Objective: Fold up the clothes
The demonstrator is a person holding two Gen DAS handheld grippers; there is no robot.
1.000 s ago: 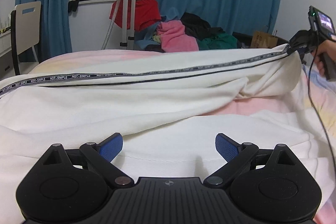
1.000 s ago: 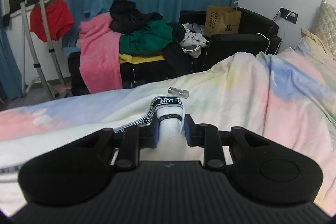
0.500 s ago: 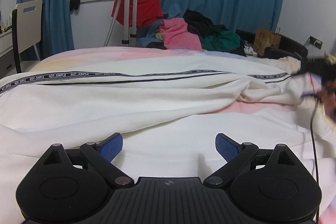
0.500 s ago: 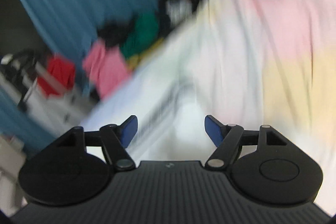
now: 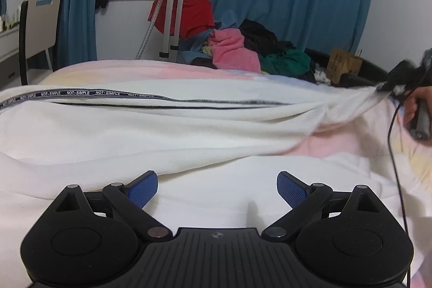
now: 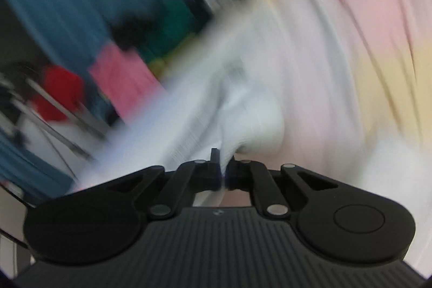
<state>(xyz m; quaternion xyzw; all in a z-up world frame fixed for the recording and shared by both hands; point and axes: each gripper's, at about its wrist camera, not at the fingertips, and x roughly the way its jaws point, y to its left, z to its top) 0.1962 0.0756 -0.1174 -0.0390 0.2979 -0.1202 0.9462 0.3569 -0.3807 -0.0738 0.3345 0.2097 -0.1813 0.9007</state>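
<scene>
A white garment (image 5: 189,126) with a black "NOT-SIMPLE" tape (image 5: 78,93) along one edge lies spread across the bed. My left gripper (image 5: 217,188) hovers low over its near part, blue pads (image 5: 143,189) wide apart and nothing between them. At the far right my right gripper (image 5: 388,87), held by a hand (image 5: 413,107), pulls the garment's end taut. In the blurred right wrist view the right gripper (image 6: 223,172) is rolled, its jaws closing tight on a fold of the white garment (image 6: 251,112).
A pastel bedsheet (image 5: 332,145) shows under the garment. Behind the bed are a heap of clothes (image 5: 243,53), a metal stand (image 5: 172,18) with a red garment, a chair (image 5: 40,23) and a paper bag (image 5: 343,66). A black cable (image 5: 394,153) hangs from the right gripper.
The right gripper let go of the taped end, opened, rolled and dropped, then shut on another fold of the white garment, which is stretched again. The left gripper stayed put, open.
</scene>
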